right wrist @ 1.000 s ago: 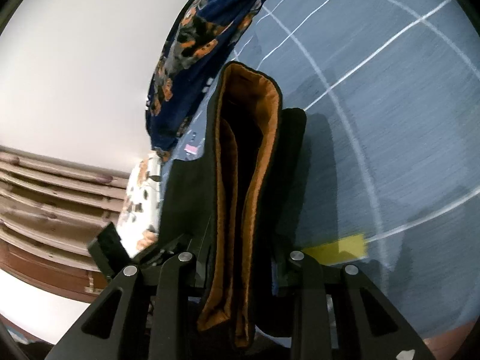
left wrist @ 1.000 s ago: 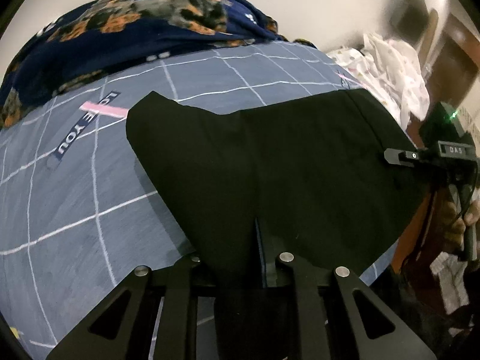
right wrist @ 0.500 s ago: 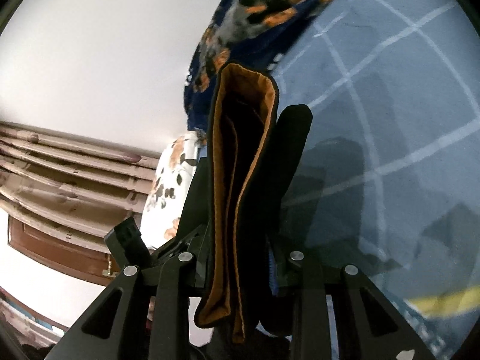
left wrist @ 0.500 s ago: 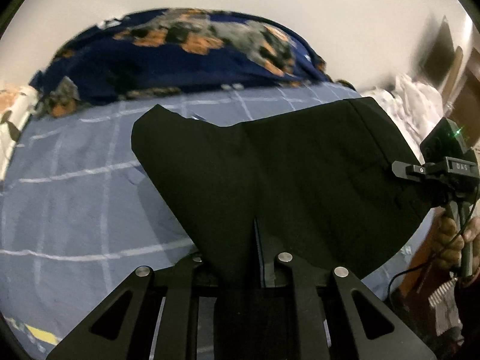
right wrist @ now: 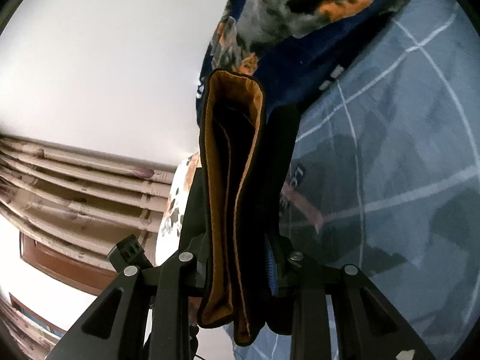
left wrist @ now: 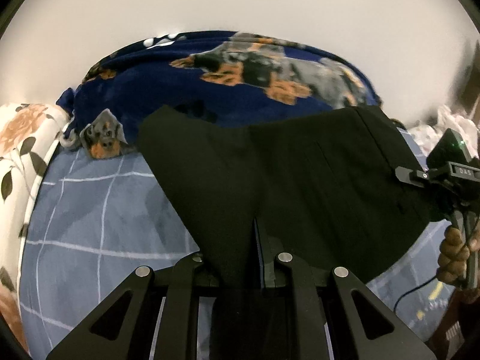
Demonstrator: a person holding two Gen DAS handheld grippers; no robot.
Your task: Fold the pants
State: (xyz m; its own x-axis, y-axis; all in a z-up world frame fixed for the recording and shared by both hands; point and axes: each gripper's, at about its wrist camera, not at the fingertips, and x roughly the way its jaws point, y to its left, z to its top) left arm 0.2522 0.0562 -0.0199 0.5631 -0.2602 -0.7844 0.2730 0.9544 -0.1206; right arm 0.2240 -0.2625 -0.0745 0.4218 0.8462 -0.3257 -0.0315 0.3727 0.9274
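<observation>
A bed fills the lower ground, covered by a grey-blue sheet crossed with thin white lines. Along its far side lies a heaped navy blanket printed with dogs, against a plain white wall. A white pillow with brown flowers and dark leaves sits at the bed's left end. In the right wrist view, ribbed brown wooden moulding runs below the wall.

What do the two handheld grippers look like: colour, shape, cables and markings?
Both grippers are matte black. The left gripper and the right gripper each show angular finger frames with triangular cut-outs and round silver bolts. Seen from the left wrist, the right unit has a boxy top with a small green light, a small plate with pale letters, a grip handle, and a thin black cable.
</observation>
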